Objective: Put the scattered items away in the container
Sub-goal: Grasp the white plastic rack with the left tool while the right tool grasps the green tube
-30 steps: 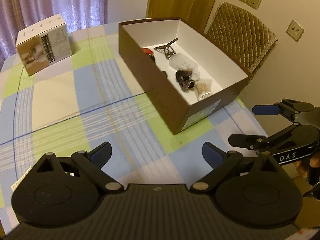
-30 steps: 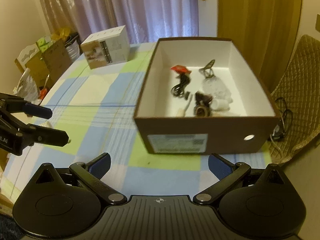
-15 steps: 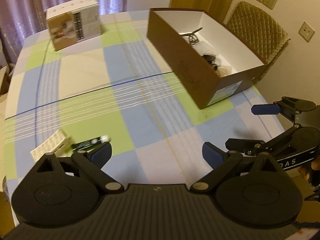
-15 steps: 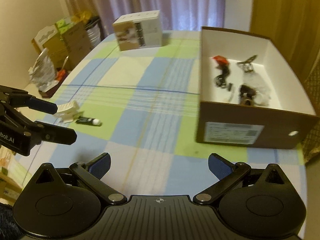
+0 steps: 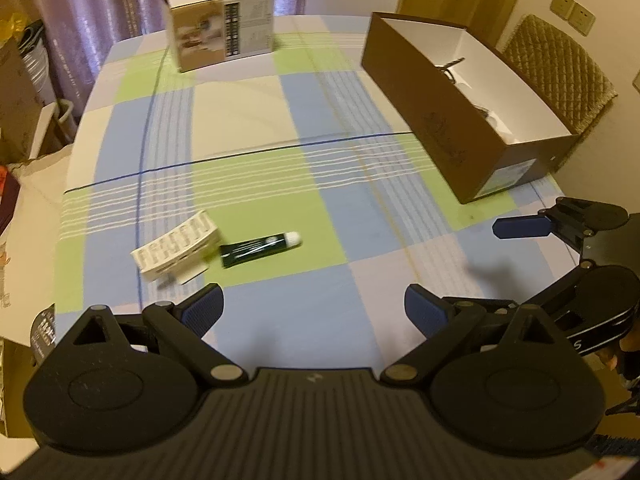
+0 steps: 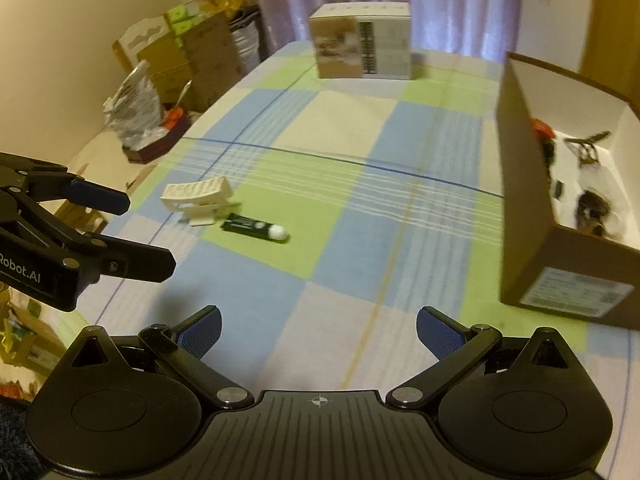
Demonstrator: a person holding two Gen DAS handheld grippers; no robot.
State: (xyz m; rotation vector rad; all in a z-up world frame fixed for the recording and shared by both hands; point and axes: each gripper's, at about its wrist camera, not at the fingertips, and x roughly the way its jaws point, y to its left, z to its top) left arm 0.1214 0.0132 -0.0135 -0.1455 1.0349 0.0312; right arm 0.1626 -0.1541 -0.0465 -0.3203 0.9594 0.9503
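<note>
Left wrist view: both grippers spread wide, empty. Left gripper [image 5: 314, 310] should drop square over dark green white-capped tube [image 5: 259, 249], clear of white ribbed plastic piece [image 5: 177, 246], then brown cardboard box [image 5: 448, 132].

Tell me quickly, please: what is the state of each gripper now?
Left gripper: open, holding nothing.
Right gripper: open, holding nothing.

Premises are a lived-in home room. Evidence: a worktop [image 5: 248, 120] under a checked cloth, purple curtains [image 5: 100, 8] behind it, a quilted chair [image 5: 560, 60] against a wall with sockets [image 5: 572, 12]. Stacked cardboard boxes [image 6: 188, 48] and bags crowd the floor alongside.
</note>
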